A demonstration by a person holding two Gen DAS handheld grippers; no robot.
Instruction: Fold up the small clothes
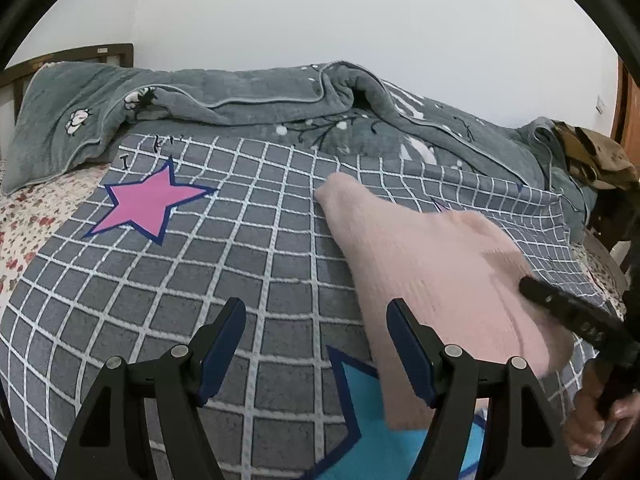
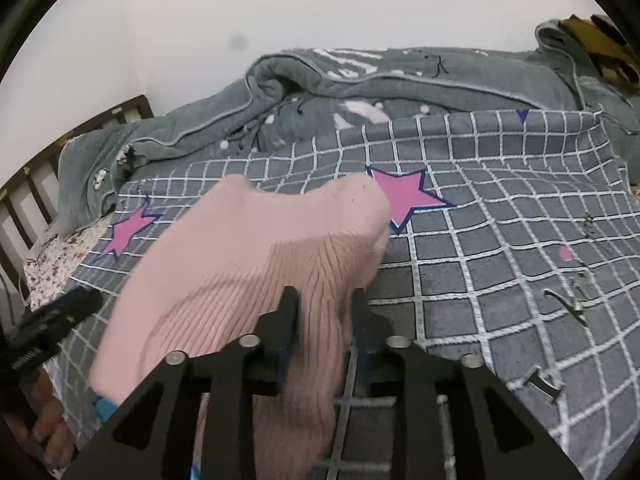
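One pink ribbed knit garment (image 2: pixel 240 264) is in play, soft and fuzzy, blurred at its edges, with a rounded lobe at its far end and a paler upper part above a shaded lower part. It lies partly on the grey checked blanket (image 1: pixel 200 280) spread over the bed, near the front edge, with its near end raised in the right gripper (image 2: pixel 324 320), whose two fingers stand narrow with the knit pinched between them. The left gripper (image 1: pixel 316 344) hangs above the blanket just beside the garment, its two fingers wide apart with nothing between them. The blanket shows two pink stars (image 2: pixel 404 194) and one blue star (image 1: pixel 360 440). One grey-green quilt (image 1: pixel 240 96) is bunched behind it.
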